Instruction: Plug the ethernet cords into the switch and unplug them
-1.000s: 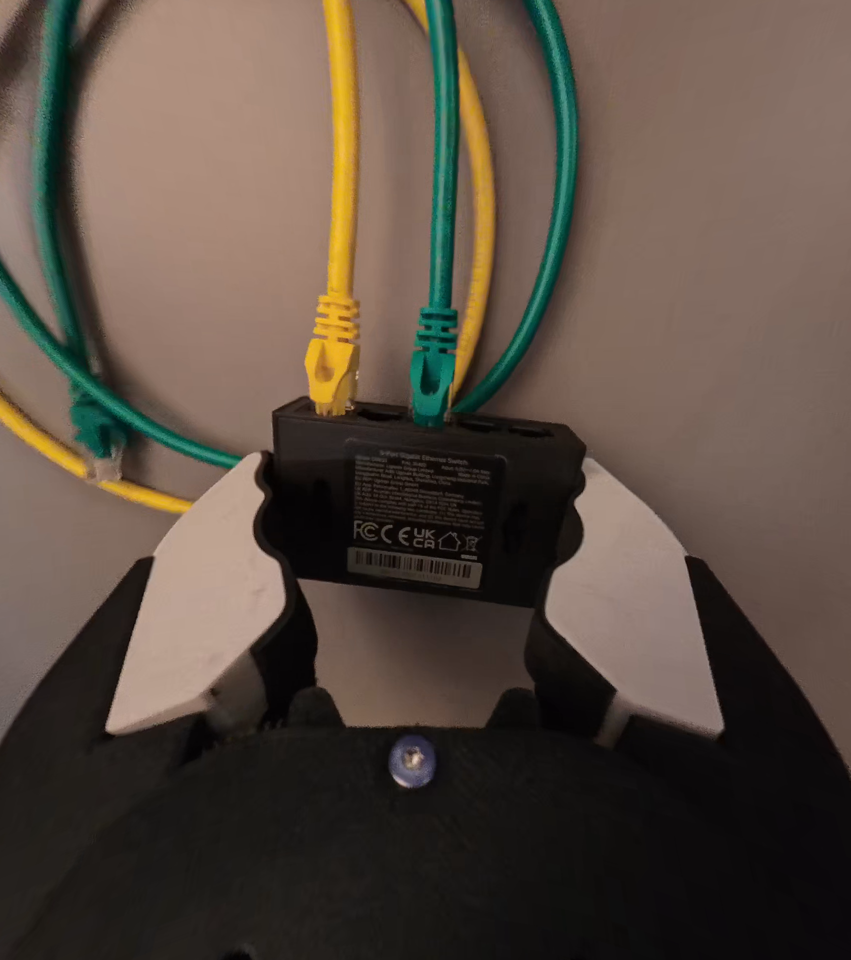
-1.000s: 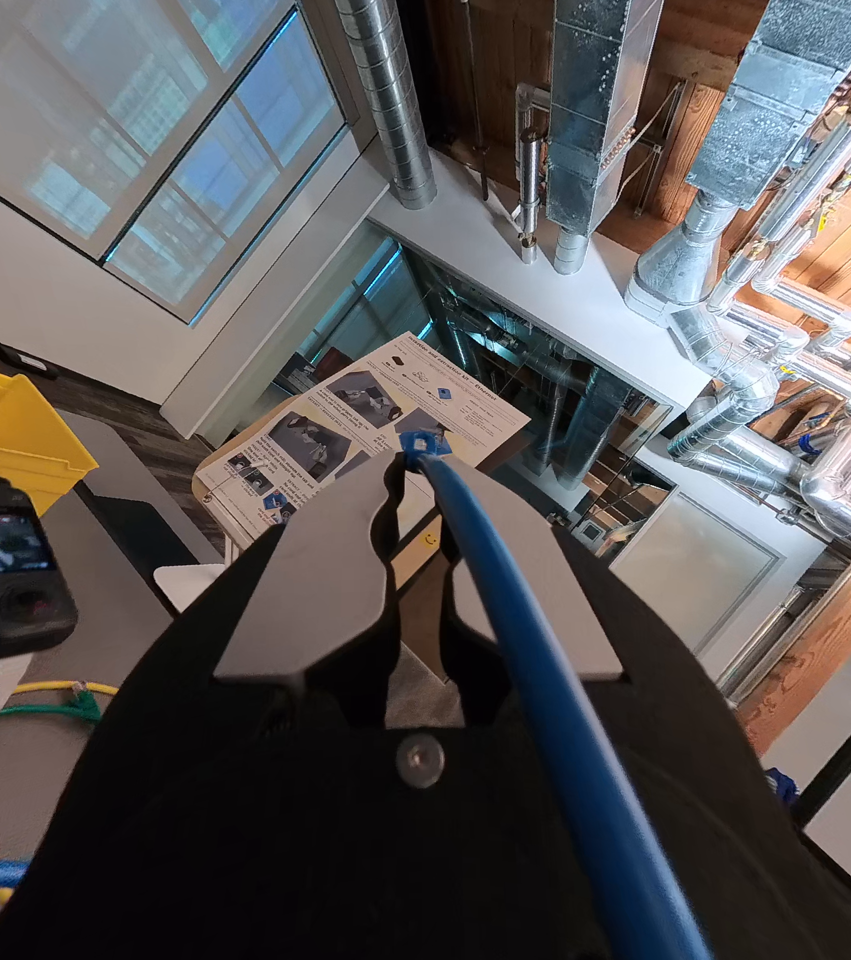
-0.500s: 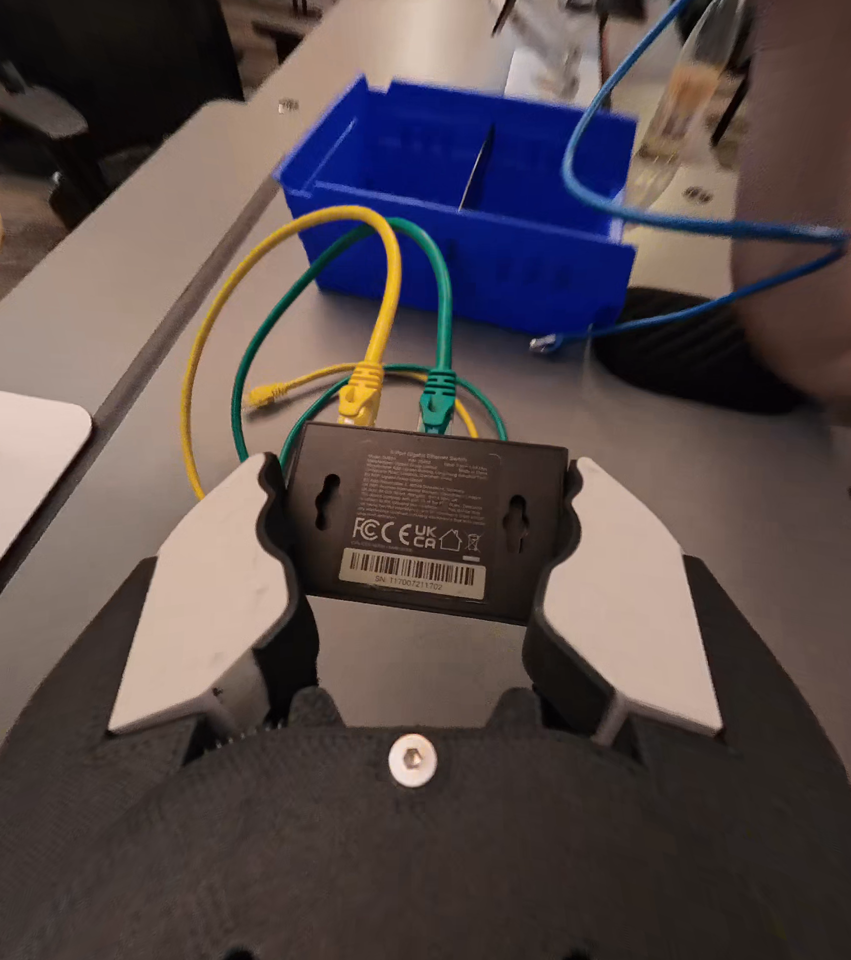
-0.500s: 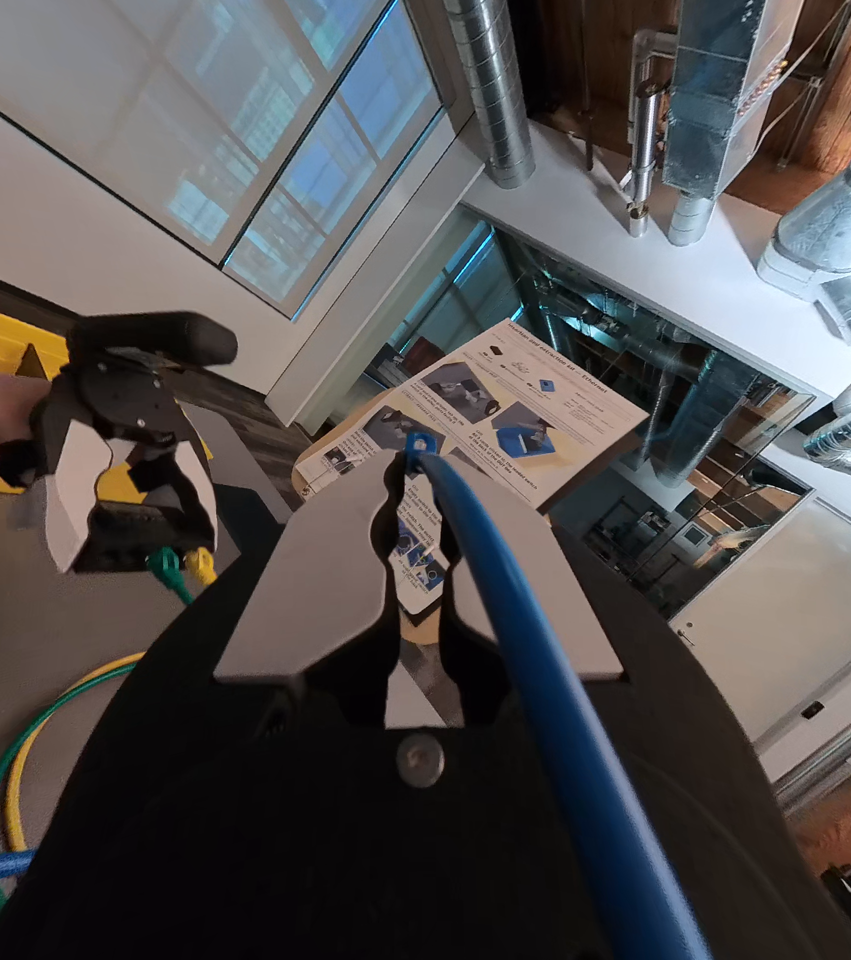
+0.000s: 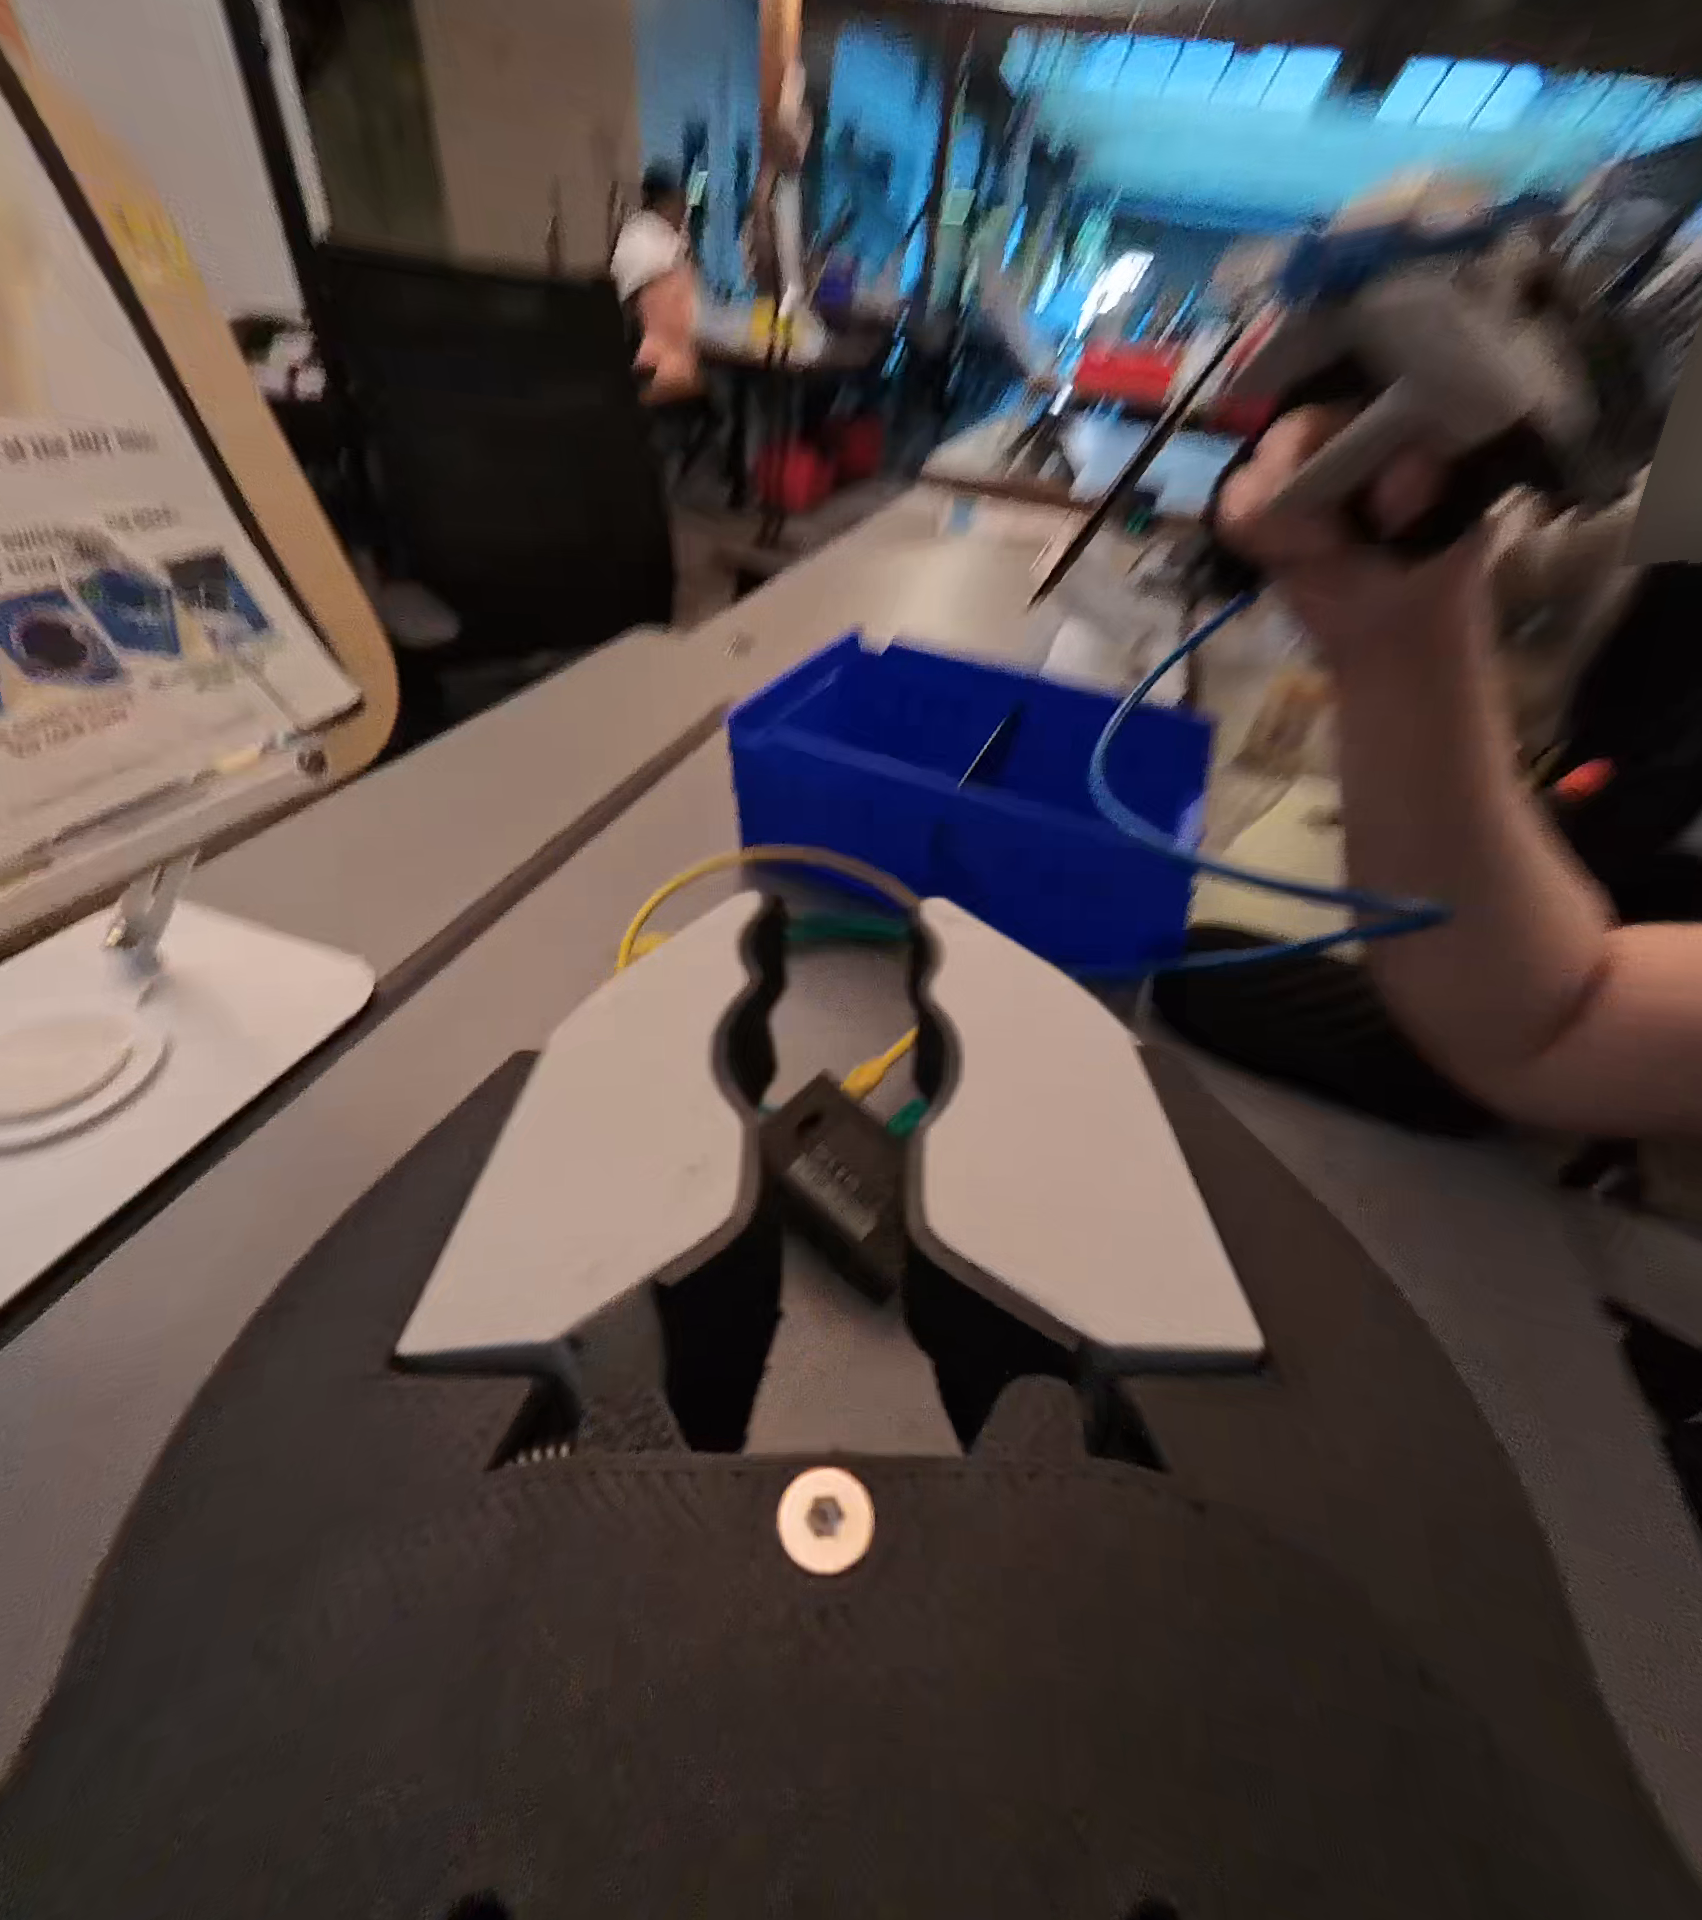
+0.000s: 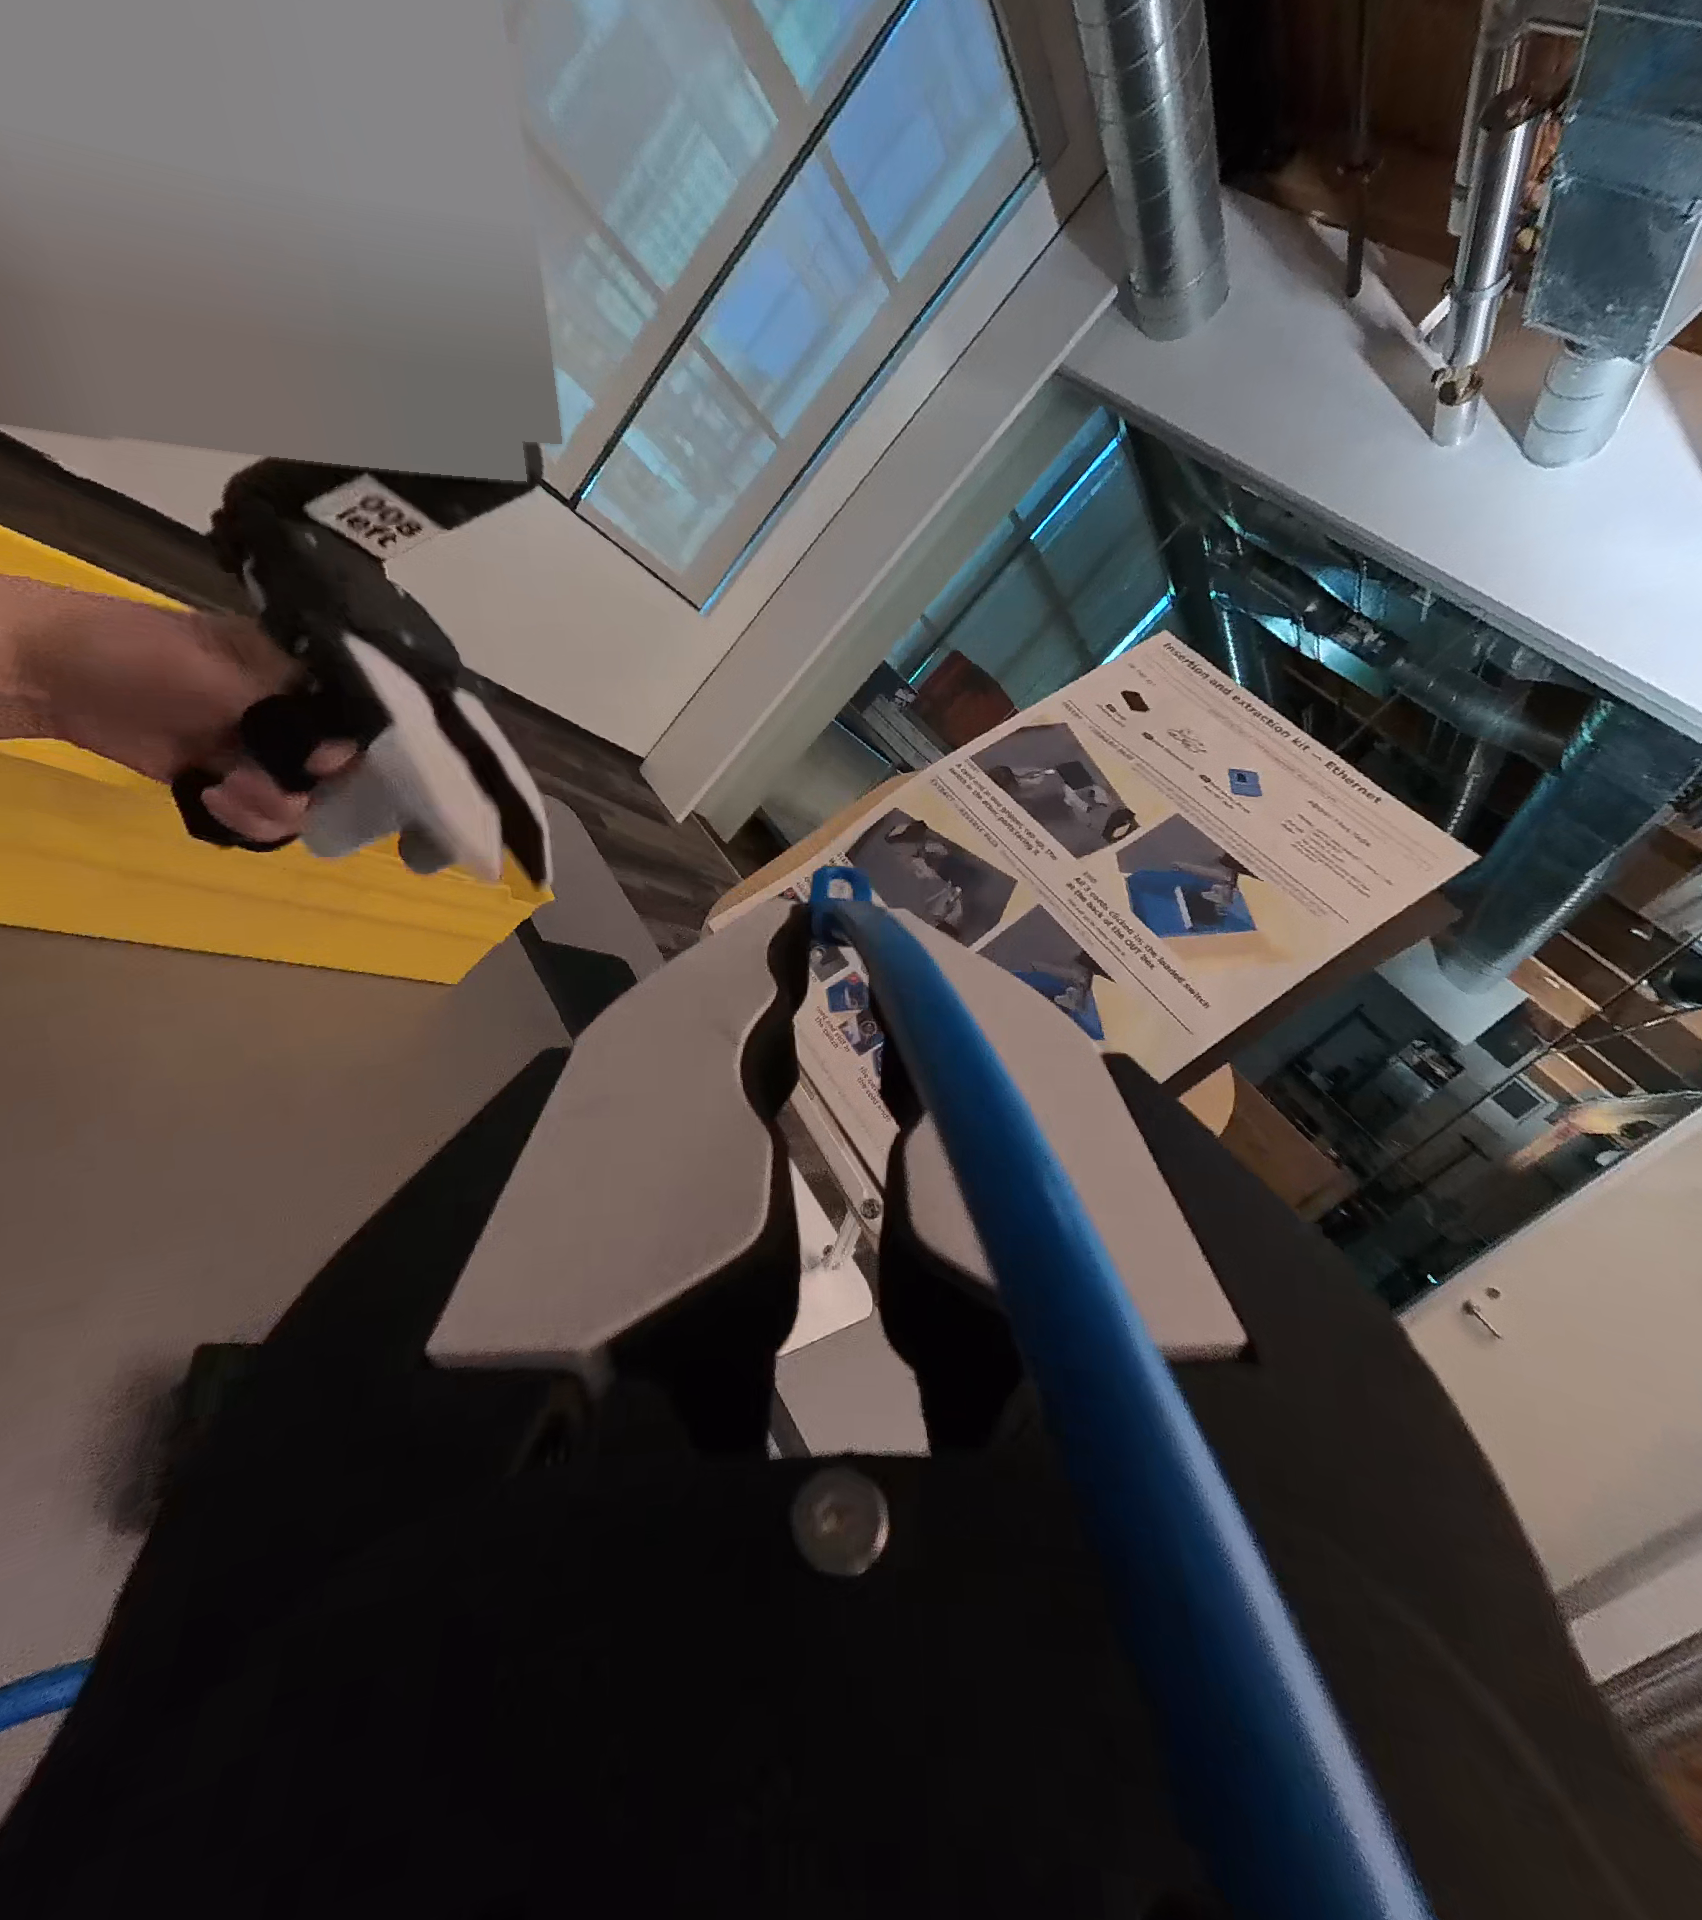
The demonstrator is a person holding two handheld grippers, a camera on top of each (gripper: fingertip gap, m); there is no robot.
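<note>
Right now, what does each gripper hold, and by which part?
The right gripper pinches the blue cable just behind its plug, at the fingertips. The left gripper holds nothing; the switch lies free below it.

A printed instruction sheet point(image 6: 1242, 831) on a tilted board carries a headline, small photo panels and captions in dark print; in the right wrist view it stands at one o'clock, behind the blue ethernet cord point(image 6: 1034, 1195), and in the left wrist view it sits at ten o'clock, blurred. A white sticker point(image 6: 374, 516) with black characters sits on the left gripper point(image 6: 504, 821) body at ten o'clock. The switch point(image 5: 842, 1184) bears a pale label, too blurred to read.
</note>
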